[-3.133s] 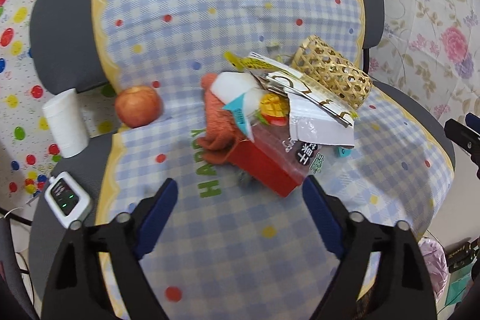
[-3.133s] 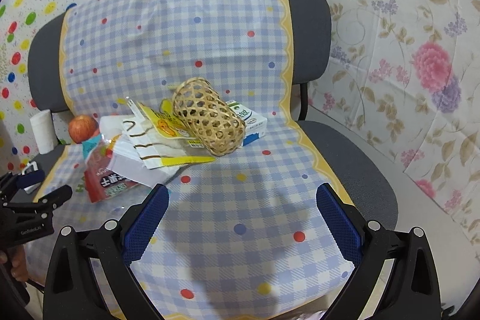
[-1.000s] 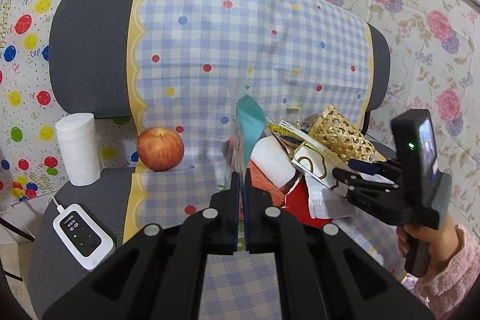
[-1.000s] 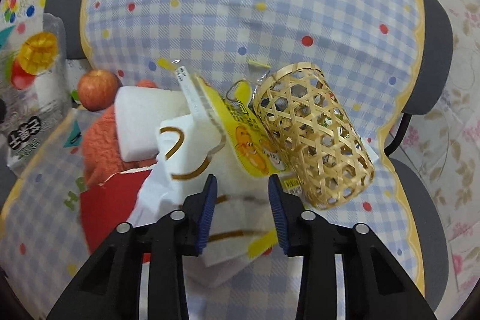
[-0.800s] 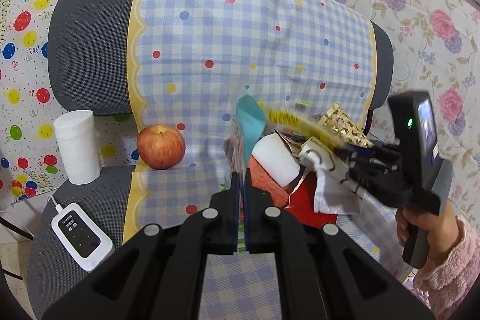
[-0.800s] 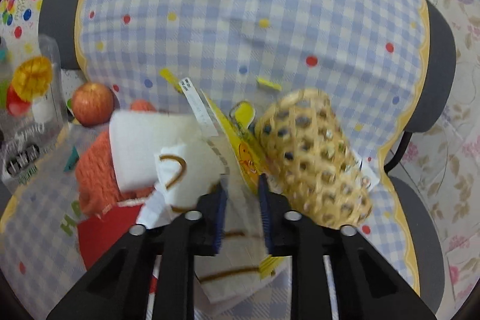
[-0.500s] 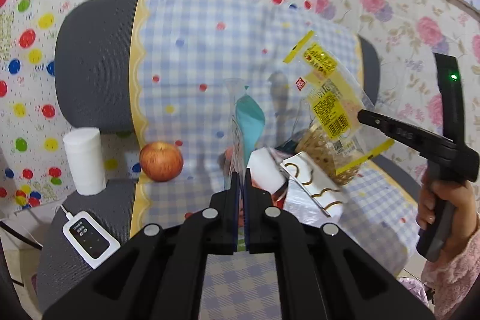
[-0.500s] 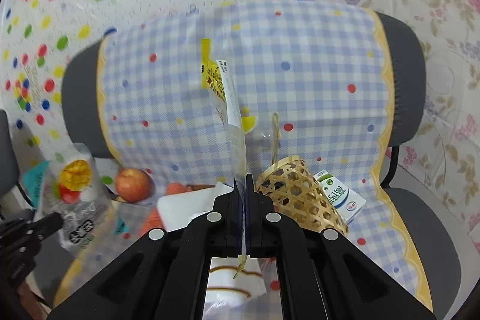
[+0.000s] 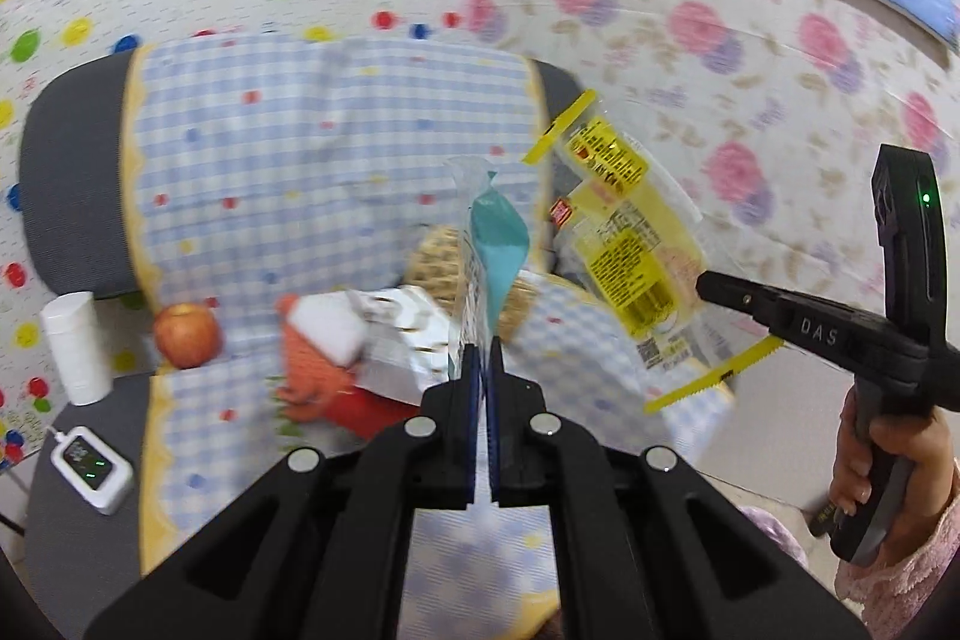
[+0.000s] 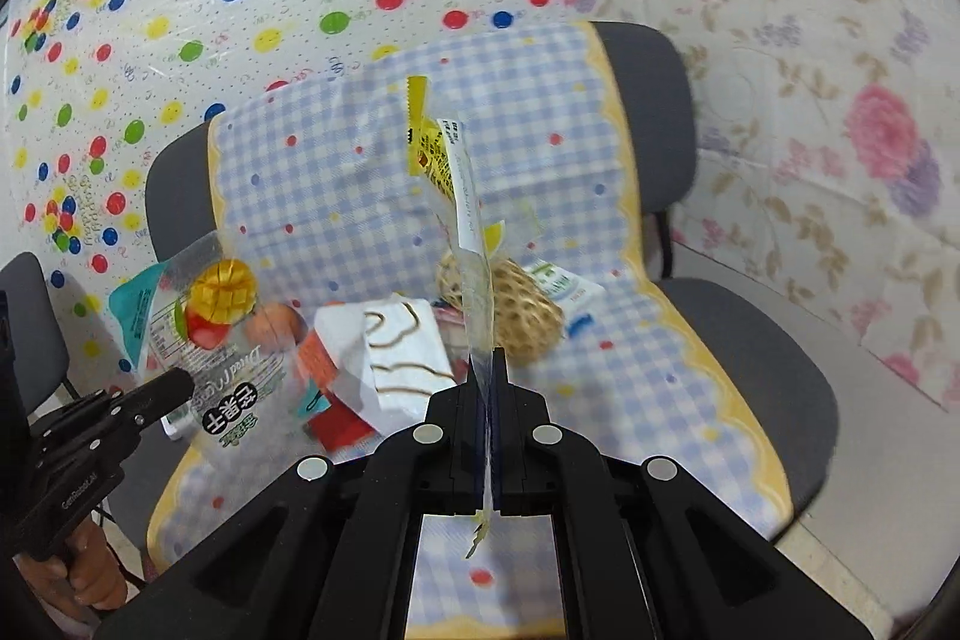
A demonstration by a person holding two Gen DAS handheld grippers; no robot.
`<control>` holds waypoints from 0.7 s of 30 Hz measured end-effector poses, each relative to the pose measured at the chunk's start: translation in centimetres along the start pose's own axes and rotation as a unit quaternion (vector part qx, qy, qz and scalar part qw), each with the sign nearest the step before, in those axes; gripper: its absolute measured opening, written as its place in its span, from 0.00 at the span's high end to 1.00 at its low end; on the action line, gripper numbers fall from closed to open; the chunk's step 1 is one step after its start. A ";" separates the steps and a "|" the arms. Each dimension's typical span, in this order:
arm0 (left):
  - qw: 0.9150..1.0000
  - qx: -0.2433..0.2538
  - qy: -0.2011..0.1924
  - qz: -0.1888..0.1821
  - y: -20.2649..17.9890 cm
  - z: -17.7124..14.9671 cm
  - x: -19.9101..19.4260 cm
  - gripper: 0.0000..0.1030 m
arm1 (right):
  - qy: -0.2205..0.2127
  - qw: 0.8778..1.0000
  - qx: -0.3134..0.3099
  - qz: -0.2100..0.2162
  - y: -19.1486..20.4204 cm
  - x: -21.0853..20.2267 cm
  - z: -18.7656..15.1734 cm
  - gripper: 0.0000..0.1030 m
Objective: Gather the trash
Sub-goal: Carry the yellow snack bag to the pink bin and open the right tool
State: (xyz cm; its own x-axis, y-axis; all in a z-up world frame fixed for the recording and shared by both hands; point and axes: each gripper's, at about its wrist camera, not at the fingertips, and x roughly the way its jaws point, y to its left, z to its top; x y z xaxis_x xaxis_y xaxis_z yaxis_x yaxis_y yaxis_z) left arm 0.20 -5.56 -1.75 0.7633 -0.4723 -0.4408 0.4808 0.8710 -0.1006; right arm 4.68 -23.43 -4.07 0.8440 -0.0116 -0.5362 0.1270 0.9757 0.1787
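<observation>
A chair [image 10: 750, 370] draped in a checked cloth [image 10: 360, 172] holds leftover clutter, while above it the left gripper [image 9: 480, 370] is clamped on a dried-fruit pouch [image 10: 198, 340] and the right gripper [image 10: 487, 376] on a yellow wrapper [image 9: 630, 232], both lifted clear, seemingly mid-carry, needing a bin next.

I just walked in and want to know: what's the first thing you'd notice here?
Two wrappers dangling in the air: the yellow wrapper pinched in the right gripper, and the dried-fruit bag pinched in the left gripper. Below them, a checkered chair holds a red apple and woven basket.
</observation>
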 end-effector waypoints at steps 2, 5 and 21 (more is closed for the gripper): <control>1.000 0.007 0.002 -0.021 -1.7 -0.6 -0.1 1.00 | 0.002 1.000 0.007 -0.010 -1.0 -1.6 -0.9 0.98; 0.998 0.022 0.011 -0.054 -4.5 -1.7 0.0 1.00 | 0.003 0.999 0.019 -0.038 -2.6 -4.4 -2.9 0.98; 0.975 0.111 0.050 -0.186 -17.6 -8.5 1.4 1.00 | 0.056 0.980 0.093 -0.164 -9.2 -12.8 -13.6 0.97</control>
State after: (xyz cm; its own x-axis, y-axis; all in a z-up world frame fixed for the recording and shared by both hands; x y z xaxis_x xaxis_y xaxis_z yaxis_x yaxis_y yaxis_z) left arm -10.90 -20.42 -8.20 0.4778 -0.7241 -0.4973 0.8061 0.5864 -0.0793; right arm -14.36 -29.30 -10.09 0.6806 -0.2836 -0.6755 0.4841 0.8662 0.1241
